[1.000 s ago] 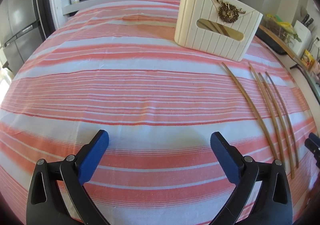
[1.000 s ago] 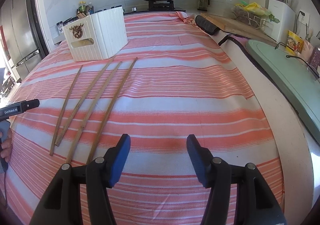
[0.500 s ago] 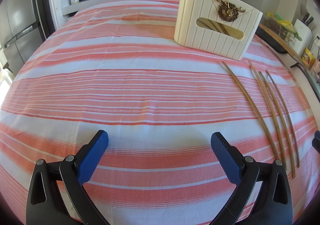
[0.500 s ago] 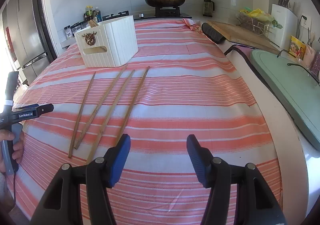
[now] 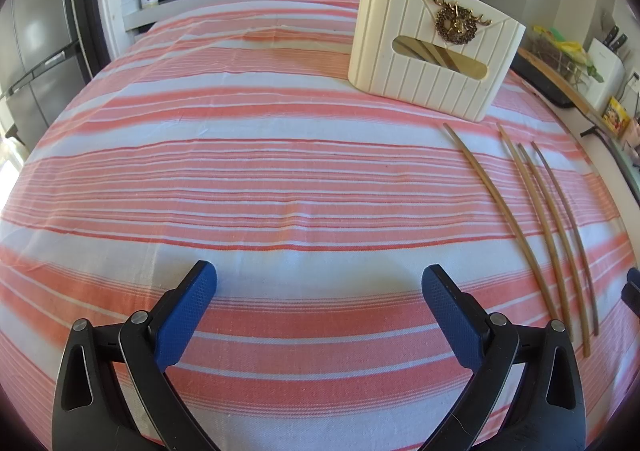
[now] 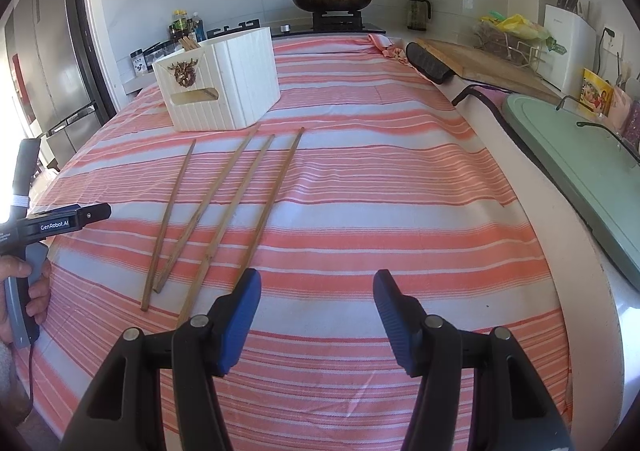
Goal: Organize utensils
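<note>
Both grippers, left gripper (image 5: pixel 319 283) and right gripper (image 6: pixel 317 293), spread, empty; four chopsticks (image 6: pixel 236 207) unobstructed before white box (image 6: pixel 224 81)

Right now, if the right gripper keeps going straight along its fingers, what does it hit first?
Probably bare striped tablecloth. The right gripper is open and empty, angled down at the cloth. The four chopsticks lie left of that line; the white holder sits farther back left. Depth is uncertain.
</note>
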`<state>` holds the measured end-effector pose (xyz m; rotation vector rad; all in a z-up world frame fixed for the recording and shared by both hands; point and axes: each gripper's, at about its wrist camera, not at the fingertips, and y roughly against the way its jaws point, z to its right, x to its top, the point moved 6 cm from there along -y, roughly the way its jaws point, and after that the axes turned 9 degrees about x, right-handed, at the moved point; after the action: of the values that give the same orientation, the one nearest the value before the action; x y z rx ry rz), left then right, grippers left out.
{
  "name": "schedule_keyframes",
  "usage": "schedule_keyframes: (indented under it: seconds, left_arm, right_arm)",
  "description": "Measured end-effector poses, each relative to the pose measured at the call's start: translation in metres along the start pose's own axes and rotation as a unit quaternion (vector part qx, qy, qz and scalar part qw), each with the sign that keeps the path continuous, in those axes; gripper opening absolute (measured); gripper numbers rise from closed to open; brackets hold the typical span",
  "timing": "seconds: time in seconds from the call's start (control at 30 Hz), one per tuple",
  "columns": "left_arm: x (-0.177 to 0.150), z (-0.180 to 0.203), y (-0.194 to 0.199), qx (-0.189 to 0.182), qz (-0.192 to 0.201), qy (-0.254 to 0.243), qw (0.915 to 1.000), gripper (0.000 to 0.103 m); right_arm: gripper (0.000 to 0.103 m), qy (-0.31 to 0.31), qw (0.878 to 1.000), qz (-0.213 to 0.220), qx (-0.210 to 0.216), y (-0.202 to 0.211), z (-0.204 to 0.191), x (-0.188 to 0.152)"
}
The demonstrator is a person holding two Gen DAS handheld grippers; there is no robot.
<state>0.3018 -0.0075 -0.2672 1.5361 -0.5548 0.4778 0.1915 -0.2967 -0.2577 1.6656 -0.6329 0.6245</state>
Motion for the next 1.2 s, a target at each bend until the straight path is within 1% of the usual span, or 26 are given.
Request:
schedule_keyframes:
  seconds: [0.63, 0.8, 0.87, 0.97, 1.03, 1.1, 1.2]
  left_arm:
    - [0.000, 0.000, 0.000, -0.001, 0.000, -0.001, 1.0000, 0.102]
    - [0.002, 0.003, 0.002, 0.009, -0.004, -0.005, 0.9999, 0.102]
    - [0.005, 0.008, 0.007, -0.005, -0.008, 0.003, 1.0000, 0.102]
    - [0.014, 0.024, 0.021, -0.047, -0.007, 0.020, 0.9987, 0.102]
    - [0.021, 0.043, 0.029, -0.070, -0.006, 0.014, 0.9974, 0.102]
    - [0.026, 0.064, 0.030, -0.079, -0.010, -0.006, 0.9968, 0.102]
    - [0.035, 0.088, 0.021, -0.070, -0.020, -0.015, 0.9972, 0.102]
  right_arm:
    - [0.060, 0.002, 1.000, 0.002, 0.003, 0.002, -0.005, 0.000]
    - [0.060, 0.000, 1.000, 0.001, 0.001, 0.003, -0.004, 0.000]
    - [0.060, -0.003, 1.000, 0.005, -0.001, 0.005, 0.000, 0.000]
    - [0.060, -0.018, 1.000, 0.009, -0.005, 0.006, 0.013, 0.001]
    - [0.060, -0.030, 1.000, 0.005, -0.006, 0.002, 0.020, 0.001]
    - [0.060, -0.037, 0.999, 0.001, -0.005, -0.001, 0.024, 0.002]
    - [0.060, -0.036, 0.999, 0.002, -0.002, -0.001, 0.023, 0.003]
